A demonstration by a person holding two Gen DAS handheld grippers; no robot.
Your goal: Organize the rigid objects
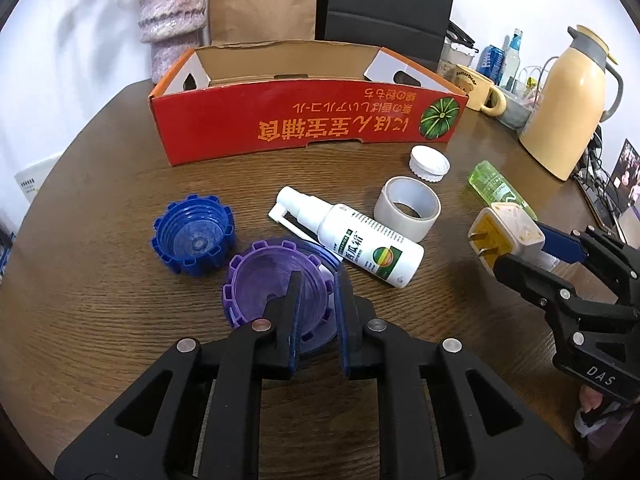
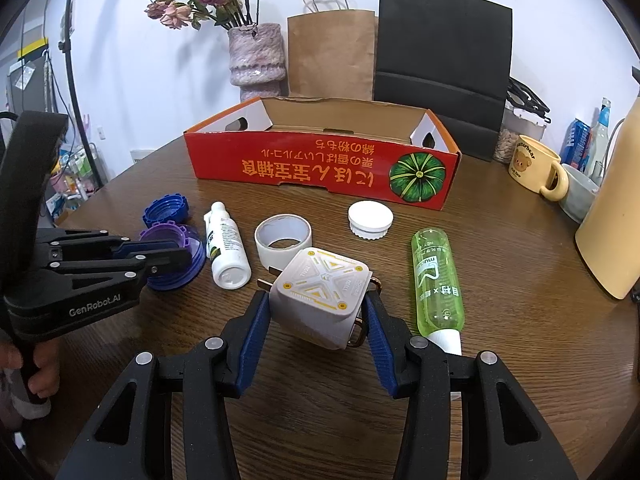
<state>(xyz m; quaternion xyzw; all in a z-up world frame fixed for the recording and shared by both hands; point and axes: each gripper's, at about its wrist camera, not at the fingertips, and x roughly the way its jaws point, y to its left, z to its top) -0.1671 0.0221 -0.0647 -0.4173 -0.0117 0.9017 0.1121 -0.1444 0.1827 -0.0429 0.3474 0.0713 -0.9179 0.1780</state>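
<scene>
purple ribbed plastic cap [image 1: 276, 280]: light, stiff, slick; take by wall.
left claw [image 1: 318, 280]: pinching cap's wall.
right claw [image 2: 316, 308]: clamping white-yellow plug adapter [image 2: 320, 296] sides.

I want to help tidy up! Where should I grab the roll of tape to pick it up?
Probably from above. The tape lies flat with its hole facing up, so drop one finger of the tongs into the hole and one outside, then squeeze the wall. Pick the near wall: the white bottle lies close on one side, the charger in front.
</scene>
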